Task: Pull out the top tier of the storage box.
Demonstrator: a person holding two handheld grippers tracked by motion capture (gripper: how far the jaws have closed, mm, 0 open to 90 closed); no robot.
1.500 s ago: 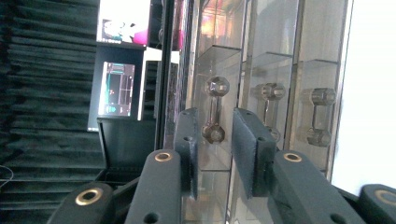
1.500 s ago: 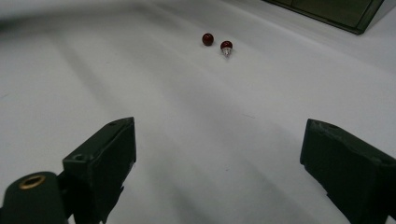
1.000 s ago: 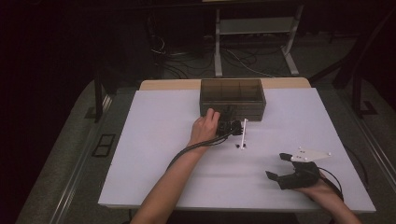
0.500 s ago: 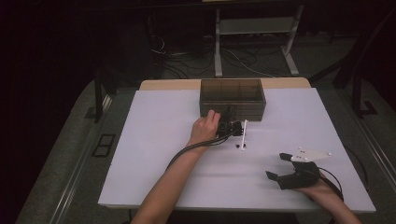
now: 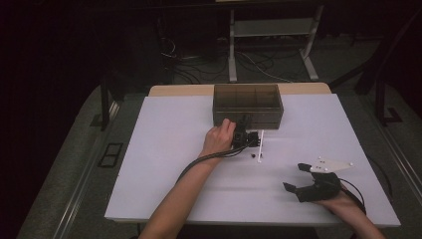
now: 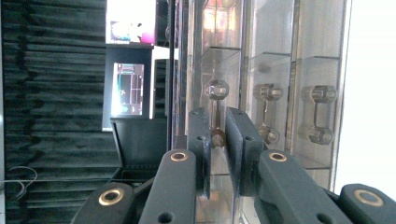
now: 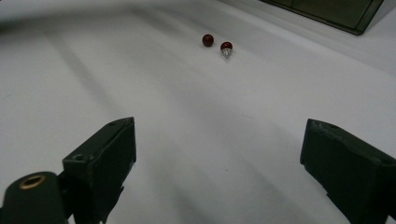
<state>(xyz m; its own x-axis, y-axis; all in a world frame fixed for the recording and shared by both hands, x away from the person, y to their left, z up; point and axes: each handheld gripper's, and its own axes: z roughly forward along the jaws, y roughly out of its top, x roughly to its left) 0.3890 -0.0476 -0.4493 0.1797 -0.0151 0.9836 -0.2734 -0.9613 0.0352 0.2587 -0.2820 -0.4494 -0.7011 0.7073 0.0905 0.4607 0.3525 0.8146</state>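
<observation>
A smoky see-through drawer box stands at the back middle of the white table. My left gripper lies turned on its side against the box's front. Its jaws are shut on a clear dumbbell-shaped drawer handle. Two more such handles sit beside it on neighbouring drawers. My right gripper rests at the front right of the table, open with nothing between its fingers. Two small red beads lie on the table ahead of it, just in front of the left gripper.
The box's corner shows far ahead in the right gripper view. Cables trail from the left gripper along the forearm. Beyond the table lie a dark floor, wires and a white stand.
</observation>
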